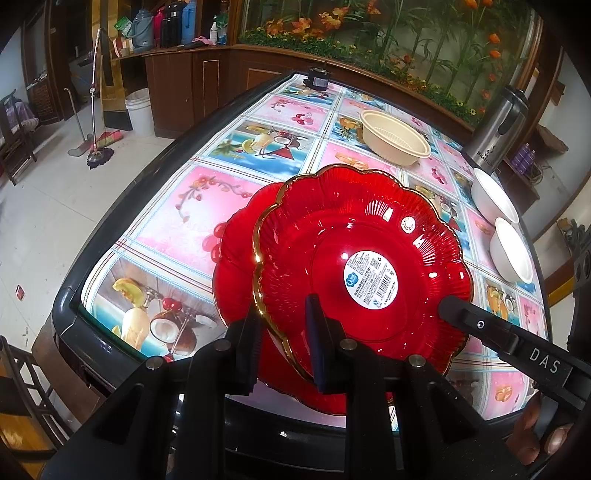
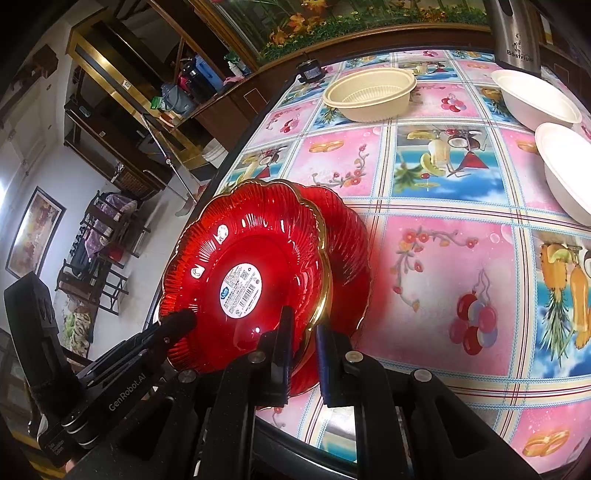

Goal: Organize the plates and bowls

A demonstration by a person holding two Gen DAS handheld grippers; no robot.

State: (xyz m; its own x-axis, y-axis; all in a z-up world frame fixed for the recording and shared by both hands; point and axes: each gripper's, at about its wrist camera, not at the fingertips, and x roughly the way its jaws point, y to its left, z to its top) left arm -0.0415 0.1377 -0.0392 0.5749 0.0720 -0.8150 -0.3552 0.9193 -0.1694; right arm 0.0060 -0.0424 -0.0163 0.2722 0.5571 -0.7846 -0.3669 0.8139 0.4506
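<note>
On the fruit-print table (image 1: 236, 155) a gilt-rimmed red plate (image 1: 369, 229) overlaps a second one (image 1: 231, 258), its rim clamped by both left gripper (image 1: 284, 343) and right gripper (image 2: 301, 354), beside a "Bastrium" flask (image 2: 515, 33).

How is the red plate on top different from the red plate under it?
The top red plate has a round white sticker and a gold rim you can see; the lower red plate shows no sticker, and its rim is hard to see.
The top red plate is pinched at its edge by the left hand-held gripper and the right hand-held gripper; the lower red plate lies mostly hidden on the table.
Both are shiny, ribbed and flower-shaped.
</note>
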